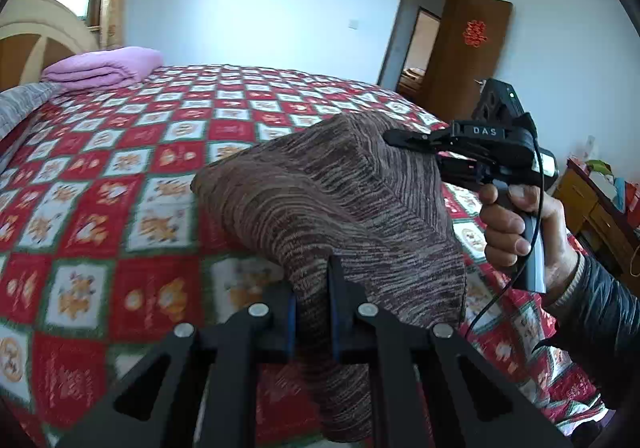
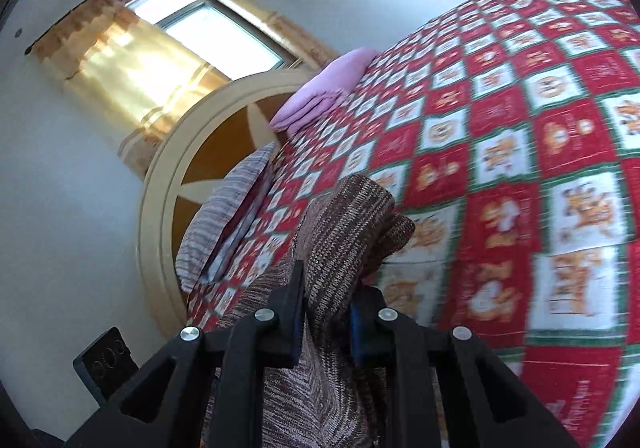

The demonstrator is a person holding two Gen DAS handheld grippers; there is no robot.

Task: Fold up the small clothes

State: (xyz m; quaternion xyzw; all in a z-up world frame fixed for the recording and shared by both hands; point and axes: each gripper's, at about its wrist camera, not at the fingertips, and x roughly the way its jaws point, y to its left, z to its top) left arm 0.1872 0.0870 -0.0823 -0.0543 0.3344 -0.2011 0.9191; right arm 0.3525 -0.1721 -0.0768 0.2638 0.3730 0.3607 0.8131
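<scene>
One brown knit garment, lifted over quilt, stretched between my two grippers: left gripper clamped on it, right gripper too. One pink blanket far ahead-left, nothing blocking.

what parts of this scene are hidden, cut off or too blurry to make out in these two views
- Brown striped knit garment: its lower end runs behind the left gripper and off the bottom edge in the left wrist view, so what kind of garment it is stays unclear.
- Red and white patchwork quilt: motion blur smears its prints in the right wrist view.
- Right gripper: the knit covers its fingertips in the left wrist view.
- Clutter on the wooden desk: too small, cut by the lens rim.
</scene>
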